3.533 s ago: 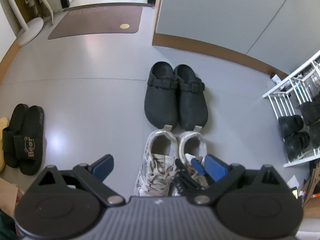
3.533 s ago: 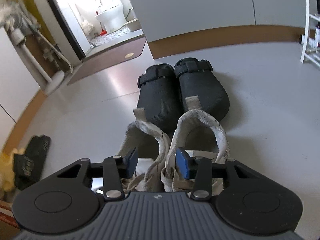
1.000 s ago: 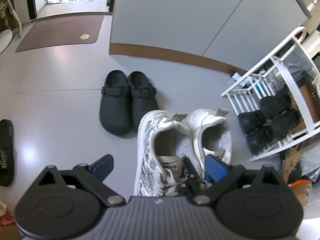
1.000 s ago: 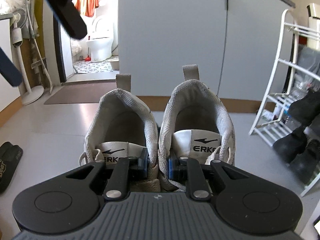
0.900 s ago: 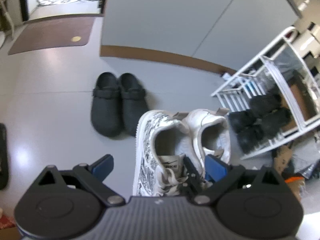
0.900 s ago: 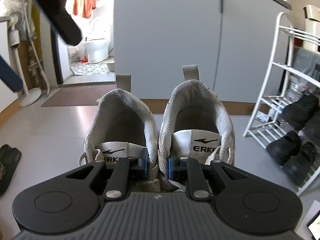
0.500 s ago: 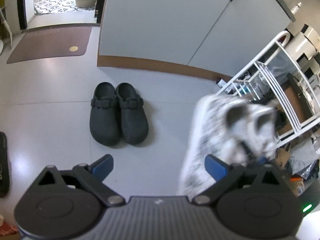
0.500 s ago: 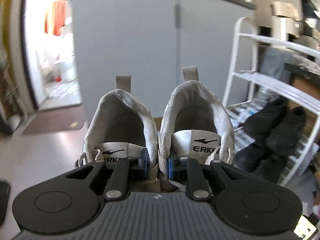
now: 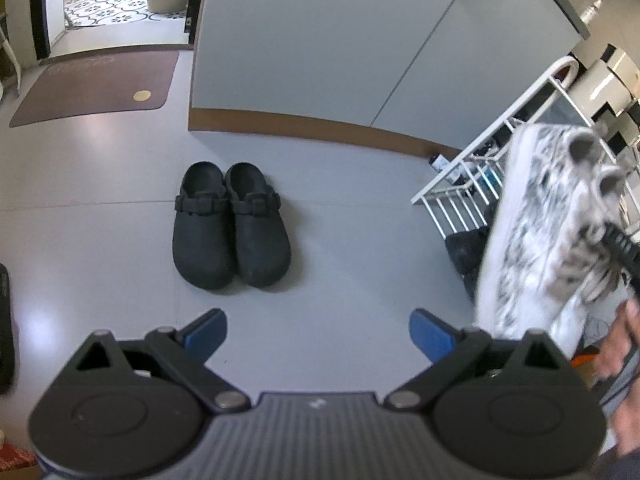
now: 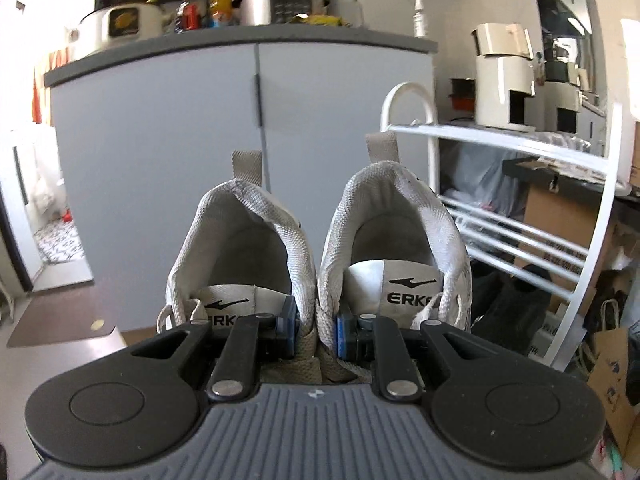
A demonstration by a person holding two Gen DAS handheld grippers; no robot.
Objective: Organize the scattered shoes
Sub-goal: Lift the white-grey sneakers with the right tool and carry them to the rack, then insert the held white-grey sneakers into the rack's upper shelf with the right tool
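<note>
My right gripper (image 10: pixel 316 330) is shut on the touching inner collars of a pair of white ERKE sneakers (image 10: pixel 256 248) and holds them in the air, heels away from me. The same pair shows blurred at the right of the left wrist view (image 9: pixel 536 236), in front of the white wire shoe rack (image 9: pixel 472 196). The rack (image 10: pixel 520 216) stands just right of the sneakers in the right wrist view, with black shoes (image 10: pixel 508 300) low on it. My left gripper (image 9: pixel 318 328) is open and empty above the floor. A pair of black clogs (image 9: pixel 230 224) sits on the floor ahead of it.
A grey cabinet (image 9: pixel 320 52) with a brown base stands behind the clogs. A brown mat (image 9: pixel 96 84) lies by the bathroom doorway at far left. A black slide sandal (image 9: pixel 4 320) lies at the left edge. Cardboard boxes and bags (image 10: pixel 608 368) sit beside the rack.
My right gripper has lifted the white sneakers off the floor and swung them right, toward the shoe rack. My left gripper stays open, and the clogs have not moved.
</note>
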